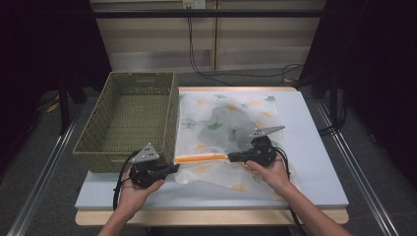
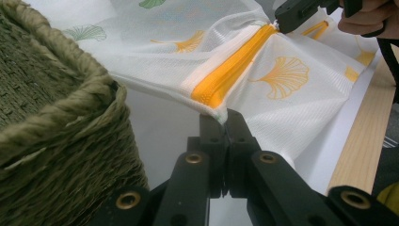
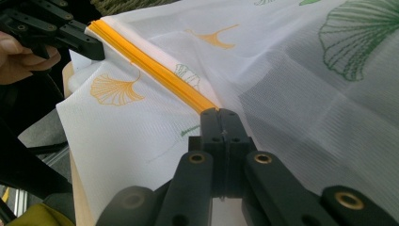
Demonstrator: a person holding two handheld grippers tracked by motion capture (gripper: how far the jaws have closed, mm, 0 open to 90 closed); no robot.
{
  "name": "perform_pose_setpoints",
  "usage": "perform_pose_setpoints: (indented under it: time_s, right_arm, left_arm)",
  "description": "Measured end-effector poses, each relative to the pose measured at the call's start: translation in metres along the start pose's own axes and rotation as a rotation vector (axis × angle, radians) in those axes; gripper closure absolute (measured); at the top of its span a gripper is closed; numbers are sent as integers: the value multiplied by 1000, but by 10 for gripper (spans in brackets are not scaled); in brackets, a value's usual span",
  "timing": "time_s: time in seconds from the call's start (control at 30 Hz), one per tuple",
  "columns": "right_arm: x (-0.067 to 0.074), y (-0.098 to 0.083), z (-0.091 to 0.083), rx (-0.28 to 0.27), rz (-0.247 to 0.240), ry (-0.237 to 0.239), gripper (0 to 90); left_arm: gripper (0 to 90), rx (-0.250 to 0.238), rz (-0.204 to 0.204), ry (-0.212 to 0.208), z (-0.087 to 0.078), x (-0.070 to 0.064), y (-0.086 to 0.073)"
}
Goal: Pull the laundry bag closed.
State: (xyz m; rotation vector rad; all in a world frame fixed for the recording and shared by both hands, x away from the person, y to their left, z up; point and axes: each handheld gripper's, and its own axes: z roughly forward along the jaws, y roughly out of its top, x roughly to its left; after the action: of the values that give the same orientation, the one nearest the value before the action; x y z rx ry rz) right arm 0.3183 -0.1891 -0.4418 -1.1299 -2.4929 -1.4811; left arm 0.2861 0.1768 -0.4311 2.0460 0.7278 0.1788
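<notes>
Orange zipper [image 1: 200, 158] | stretched between tools | left tool [image 1: 173, 168], right tool [image 1: 231, 157] pinching its ends

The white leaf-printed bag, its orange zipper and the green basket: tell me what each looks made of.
White leaf-printed mesh bag: seemingly thin synthetic netting, matte; a fine grid weave shows and a dark item shows through it.
Orange zipper: probably plastic teeth on fabric tape, slightly glossy and ribbed.
Olive-green woven basket: thick twisted cord, perhaps paper rope or seagrass, rough and matte.

black fingers [image 2: 214, 129] (brass rivets), grey plates, cables
</notes>
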Motion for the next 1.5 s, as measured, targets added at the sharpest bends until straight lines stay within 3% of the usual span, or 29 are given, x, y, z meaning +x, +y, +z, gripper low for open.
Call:
perform_pose_setpoints:
  time_s: [0.9, 1.03, 1.5]
  right_arm:
    - [-4, -8, -2, 2, -2, -9, 900]
    - [-3, -8, -3, 16, -13, -35, 900]
    - [-8, -11, -10, 2, 6, -37, 900]
  left_arm:
    - [882, 5, -2, -4, 0, 1, -1]
    - [882, -2, -8, 11, -1, 0, 0]
    - [882, 2, -14, 7, -1, 0, -1]
